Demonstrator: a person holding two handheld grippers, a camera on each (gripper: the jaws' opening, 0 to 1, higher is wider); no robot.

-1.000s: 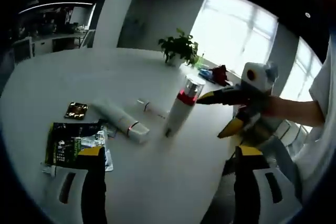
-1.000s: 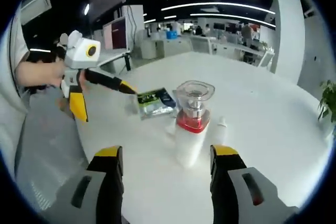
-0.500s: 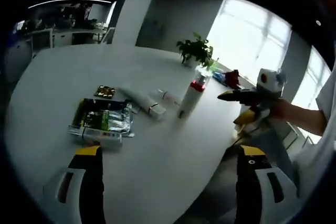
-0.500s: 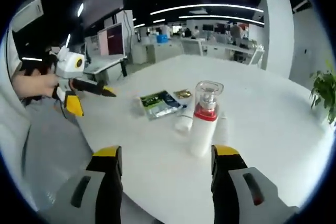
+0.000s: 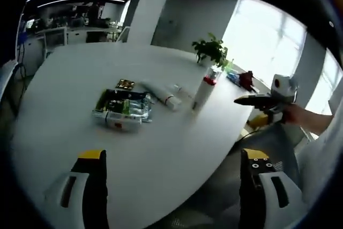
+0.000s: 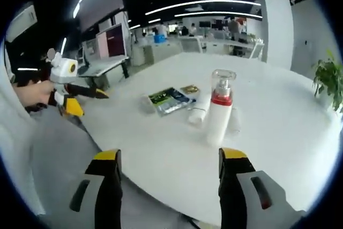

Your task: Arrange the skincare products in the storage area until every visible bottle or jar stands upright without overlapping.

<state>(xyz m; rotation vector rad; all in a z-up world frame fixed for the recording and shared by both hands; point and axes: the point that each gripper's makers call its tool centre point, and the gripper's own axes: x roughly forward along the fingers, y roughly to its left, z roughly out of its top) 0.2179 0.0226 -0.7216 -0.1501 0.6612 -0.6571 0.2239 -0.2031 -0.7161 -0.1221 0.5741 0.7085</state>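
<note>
Both grippers pulled back, pump bottle (image 6: 219, 115) upright (beyond open jaws)

Open office, bright windows (image 5: 257, 36), ceiling strip lights (image 6: 203, 5), potted plant (image 5: 210, 52), distant desks (image 6: 214, 44)

Window (image 5: 278, 46) glare, ceiling strips (image 6: 187, 6) bright; fisheye edges warped, slightly soft.
</note>
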